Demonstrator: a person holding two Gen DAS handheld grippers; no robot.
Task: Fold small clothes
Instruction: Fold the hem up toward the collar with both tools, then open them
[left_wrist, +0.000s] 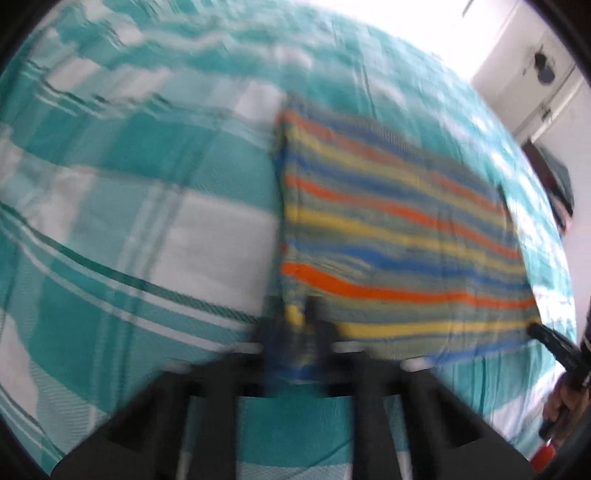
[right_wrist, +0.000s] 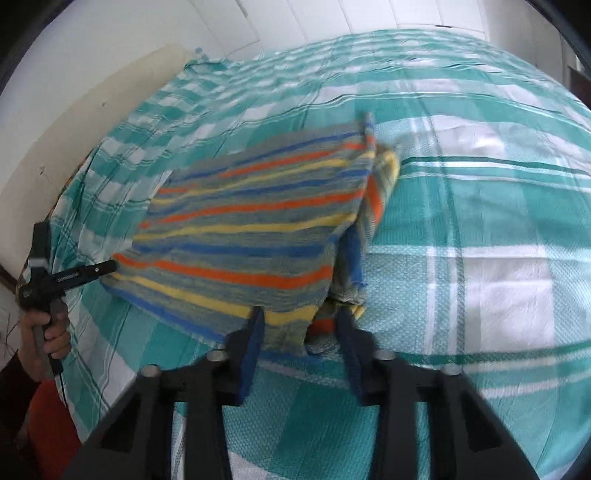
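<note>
Two grippers hold one striped cloth (left_wrist: 399, 229) above a teal-and-white checked bedsheet (left_wrist: 140, 229). On the left, the left gripper (left_wrist: 299, 325) is clamped tight on the cloth's near corner. Across the stretched, lifted fabric, the right gripper (right_wrist: 301, 328) pinches the bunched opposite corner, with the rest draping to its left.
</note>
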